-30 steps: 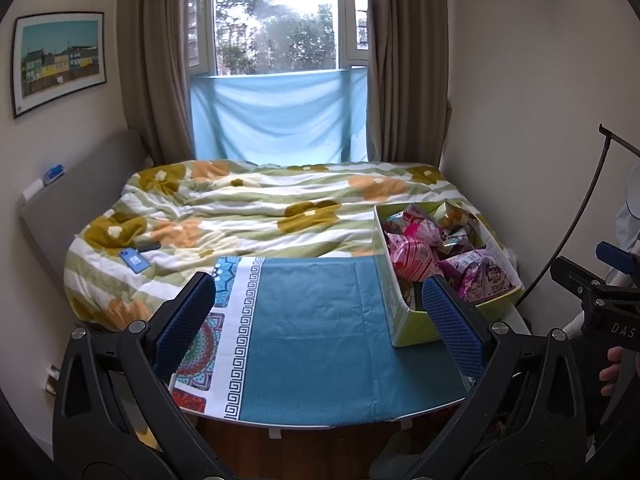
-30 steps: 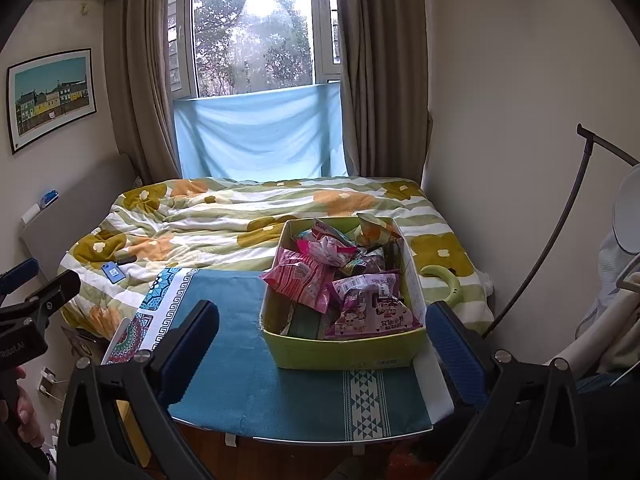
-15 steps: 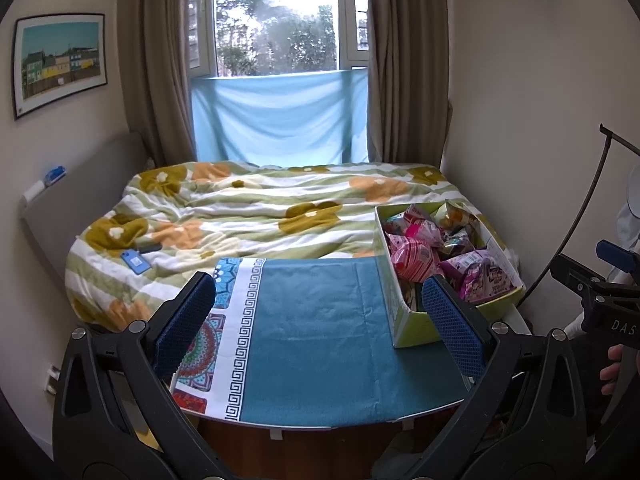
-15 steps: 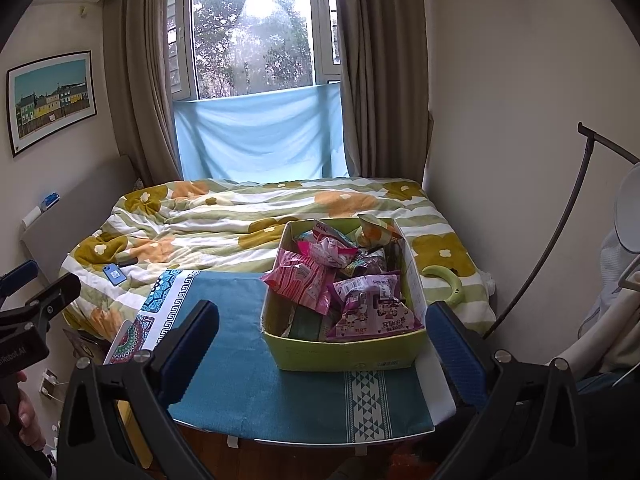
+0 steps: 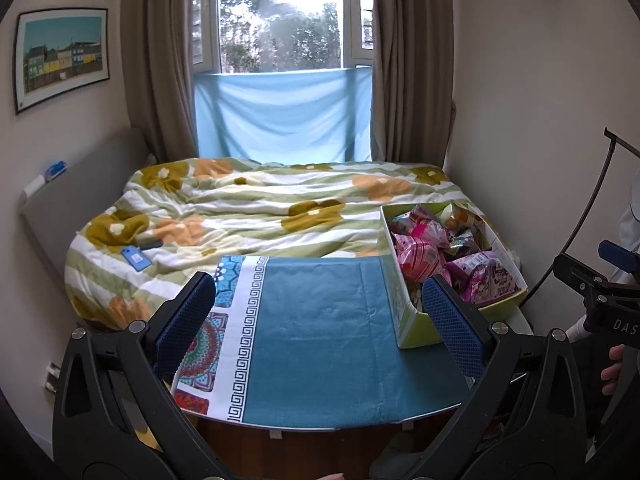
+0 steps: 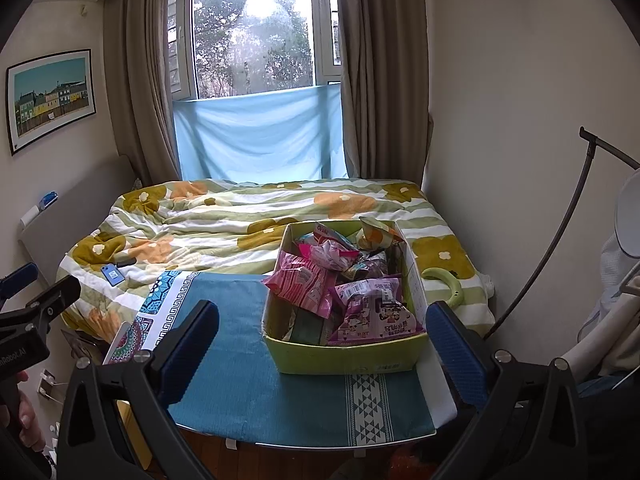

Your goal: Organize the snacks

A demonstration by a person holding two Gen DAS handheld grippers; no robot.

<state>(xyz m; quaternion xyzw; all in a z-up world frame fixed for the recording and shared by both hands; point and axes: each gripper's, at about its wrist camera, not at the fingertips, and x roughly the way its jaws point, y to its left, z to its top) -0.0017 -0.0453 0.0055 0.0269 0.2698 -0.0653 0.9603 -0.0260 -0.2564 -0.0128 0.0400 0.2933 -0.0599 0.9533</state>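
A yellow-green cardboard box (image 6: pixel 348 354) full of snack bags stands on the right part of a small table covered by a teal cloth (image 6: pixel 240 380). Pink and purple packets (image 6: pixel 372 316) stick out of its top. In the left wrist view the same box (image 5: pixel 408 320) sits at the right, with pink packets (image 5: pixel 420 256) inside. My left gripper (image 5: pixel 318 320) is open above the bare teal cloth (image 5: pixel 320 340), left of the box. My right gripper (image 6: pixel 320 342) is open in front of the box, holding nothing.
Behind the table lies a bed with a flowered green-striped duvet (image 5: pixel 260 208); a blue card (image 5: pixel 136 258) rests on it. A green curved item (image 6: pixel 450 284) lies right of the box. A wall and a black stand (image 6: pixel 560 240) close off the right.
Both views have barely shifted; the grippers stay open and nothing on the table has moved.
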